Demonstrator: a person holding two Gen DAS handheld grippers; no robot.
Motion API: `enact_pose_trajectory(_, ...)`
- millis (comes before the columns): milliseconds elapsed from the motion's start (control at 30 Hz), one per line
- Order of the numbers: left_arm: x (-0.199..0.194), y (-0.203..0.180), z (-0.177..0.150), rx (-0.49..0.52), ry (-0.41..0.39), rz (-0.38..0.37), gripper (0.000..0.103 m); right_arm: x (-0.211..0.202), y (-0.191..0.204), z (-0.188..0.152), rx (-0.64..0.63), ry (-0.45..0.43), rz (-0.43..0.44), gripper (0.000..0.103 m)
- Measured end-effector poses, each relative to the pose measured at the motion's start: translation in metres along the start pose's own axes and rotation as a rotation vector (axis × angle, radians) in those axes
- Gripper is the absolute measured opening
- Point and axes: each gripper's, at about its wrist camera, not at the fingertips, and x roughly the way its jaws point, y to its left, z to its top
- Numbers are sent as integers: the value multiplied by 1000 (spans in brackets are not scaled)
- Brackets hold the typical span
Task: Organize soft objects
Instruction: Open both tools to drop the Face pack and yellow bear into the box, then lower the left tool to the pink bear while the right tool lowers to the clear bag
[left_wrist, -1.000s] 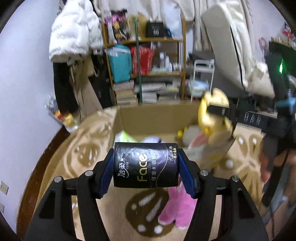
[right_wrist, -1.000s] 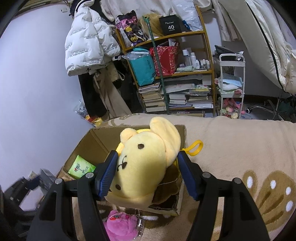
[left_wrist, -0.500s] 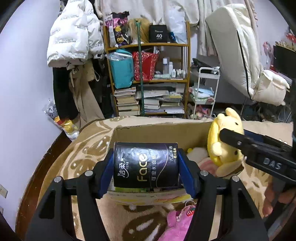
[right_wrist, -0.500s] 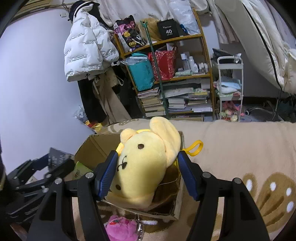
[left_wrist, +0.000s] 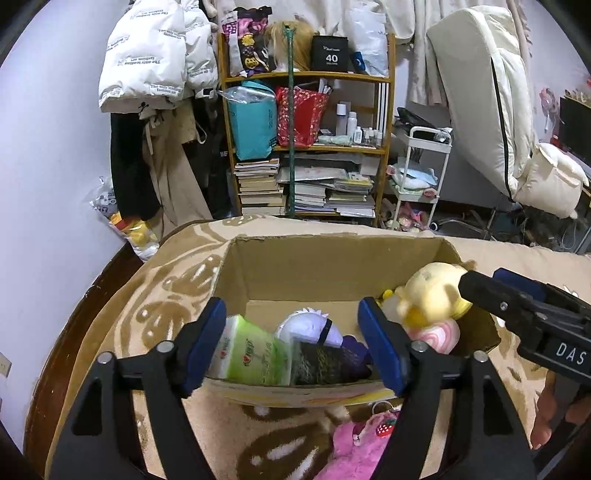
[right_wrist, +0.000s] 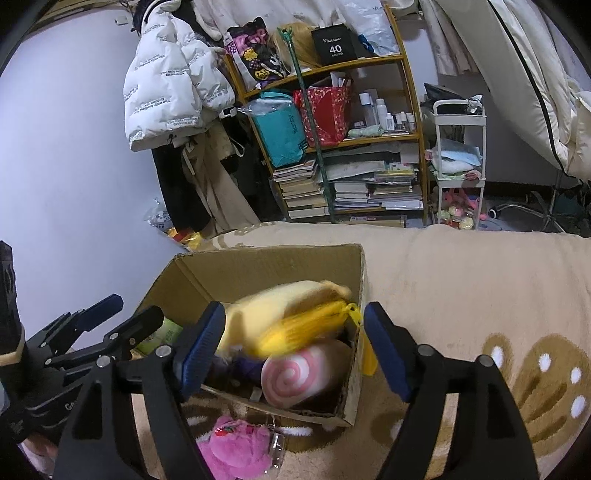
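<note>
Over the cardboard box (left_wrist: 332, 258), both my grippers stood wide with nothing in them.
Inside it lay the yellow plush (right_wrist: 291, 317) (blurred), the black tissue pack (left_wrist: 325, 363), the green pack (left_wrist: 251, 354) and the pink swirl toy (right_wrist: 295, 374); the pink plush (right_wrist: 232, 446) in front of it on the rug (right_wrist: 461, 277) was left, I judged.
</note>
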Motion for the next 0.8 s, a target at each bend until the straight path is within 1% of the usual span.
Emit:
enact_pose_trajectory(100, -6, 2, 0, -1, -9, 4, 84, -4, 0, 1, -10, -2, -11, 82)
enact_pose_trajectory(133, -7, 2, 0, 1, -10, 8, 87, -8, 0, 2, -6, -6, -4, 86)
enact_pose_trajectory(200, -11, 3, 1, 0, -11, 15, 90, -14, -1, 2, 4, -16, 6, 90)
enact_pose_trajectory(267, -18, 4, -1, -3, -8, 20, 94, -23, 1, 2, -5, -31, 5, 91)
enact_pose_trajectory(333, -25, 5, -3, -2, -10, 25, 96, -30, 5, 1, -17, -31, 3, 91)
enact_pose_trajectory(367, -29, 5, -4, 0, -11, 27, 97, -33, 6, 1, -20, -32, 3, 92)
enact_pose_trajectory(433, -36, 5, -7, 7, -10, 30, 98, -41, 7, -1, -22, -39, -2, 98)
enact_pose_trajectory(567, -54, 7, -14, 16, -12, 37, 99, -55, 10, -6, -23, -42, -7, 99)
enact_pose_trajectory(667, -65, 9, -18, 13, -9, 45, 99, -63, 14, -11, -29, -32, -10, 103)
enact_pose_trajectory(800, -82, 12, -25, 5, -8, 45, 99, -74, 18, -19, -47, -28, -14, 103)
